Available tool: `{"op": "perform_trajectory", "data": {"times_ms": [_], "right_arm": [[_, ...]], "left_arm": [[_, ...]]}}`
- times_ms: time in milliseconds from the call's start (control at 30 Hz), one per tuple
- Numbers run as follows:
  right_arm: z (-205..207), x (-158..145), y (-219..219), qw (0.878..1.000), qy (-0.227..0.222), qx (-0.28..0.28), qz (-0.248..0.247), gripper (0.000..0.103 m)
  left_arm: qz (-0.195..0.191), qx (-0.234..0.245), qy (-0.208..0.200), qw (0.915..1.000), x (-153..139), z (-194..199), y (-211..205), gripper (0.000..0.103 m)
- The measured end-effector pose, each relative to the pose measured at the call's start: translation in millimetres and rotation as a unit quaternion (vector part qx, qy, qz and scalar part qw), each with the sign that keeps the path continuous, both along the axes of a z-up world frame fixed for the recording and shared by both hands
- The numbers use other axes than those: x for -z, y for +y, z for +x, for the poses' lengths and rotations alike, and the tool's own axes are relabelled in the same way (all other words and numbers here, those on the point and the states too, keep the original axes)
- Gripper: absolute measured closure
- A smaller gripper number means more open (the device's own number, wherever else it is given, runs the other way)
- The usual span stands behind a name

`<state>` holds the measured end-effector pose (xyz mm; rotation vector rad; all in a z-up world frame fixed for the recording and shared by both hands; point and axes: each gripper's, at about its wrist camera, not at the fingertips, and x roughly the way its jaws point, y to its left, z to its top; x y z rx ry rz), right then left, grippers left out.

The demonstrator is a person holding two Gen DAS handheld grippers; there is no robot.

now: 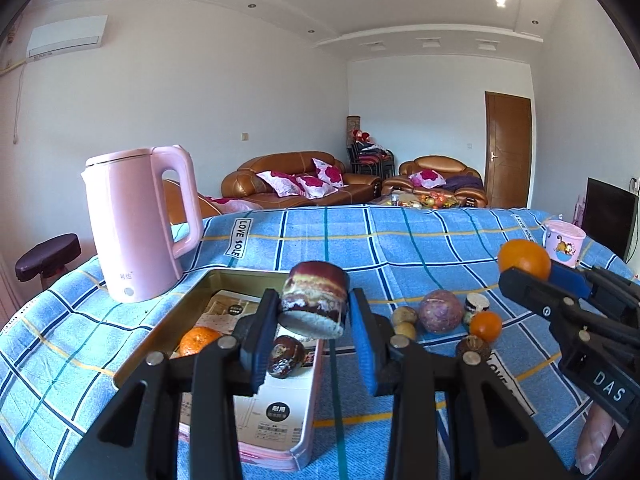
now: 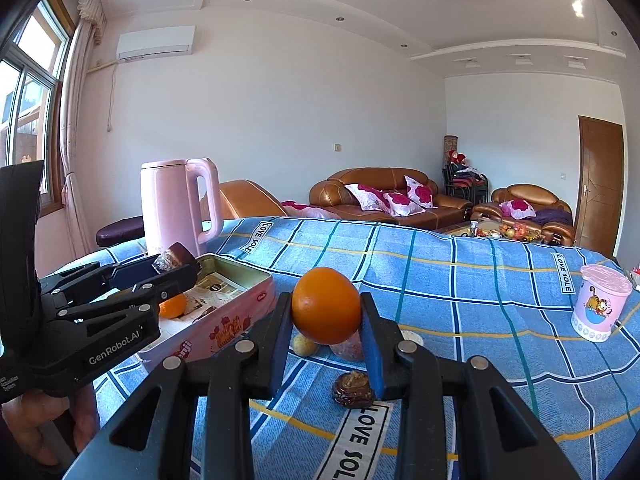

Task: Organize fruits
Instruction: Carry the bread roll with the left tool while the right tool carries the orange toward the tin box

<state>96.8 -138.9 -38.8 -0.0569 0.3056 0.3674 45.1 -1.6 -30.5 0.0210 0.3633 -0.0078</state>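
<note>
**Both tongs loaded above the checked cloth**

A blue checked cloth [image 1: 400,248] covers the whole tabletop. On its far left side stands a pink kettle [image 1: 136,224], upright, handle turned toward the sofas. Just beside the kettle lies an open pink tin [image 2: 224,320], with printed paper in the bottom, a small orange [image 1: 198,340] on it and a dark wrinkled fruit [image 1: 286,356] near the tin's near wall. At the far right edge of the cloth sits a pink cartoon cup [image 2: 600,308], lid on, well apart from everything else.

The left tongs [image 1: 314,320] pinch a short dark red-and-white wrapped roll [image 1: 314,300], lifted over the tin's right side. The right tongs [image 2: 326,320] are pressed onto a large orange [image 2: 326,310], held off the cloth.

Below and between them a loose cluster rests on the cloth: a mottled purple round fruit [image 1: 440,310], a little orange [image 1: 485,326], two small yellowish fruits [image 1: 404,322], and a dark brown wrinkled one [image 2: 354,390] nearest the right tongs.
</note>
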Motion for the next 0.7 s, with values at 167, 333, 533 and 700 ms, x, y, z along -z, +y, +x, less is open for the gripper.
{"op": "perform_trajectory", "data": {"times_ms": [167,333,533,700], "right_arm": [[3,-5,16,1.0,-0.004,-0.017,-0.005,0.069],[7,-10,34,0.999,-0.007,-0.036,-0.012,0.069],[13,-13,55,0.998,-0.003,-0.059,-0.018,0.069],[18,-14,70,0.997,0.0,-0.074,-0.024,0.069]], "left_arm": [[0.006,-0.016,0.009,0.9998,1,3,12,0.065],[0.008,-0.031,0.02,0.9993,3,7,25,0.065],[0.01,-0.05,0.036,0.998,6,12,41,0.066],[0.008,-0.066,0.048,0.9966,8,18,58,0.066]]}}
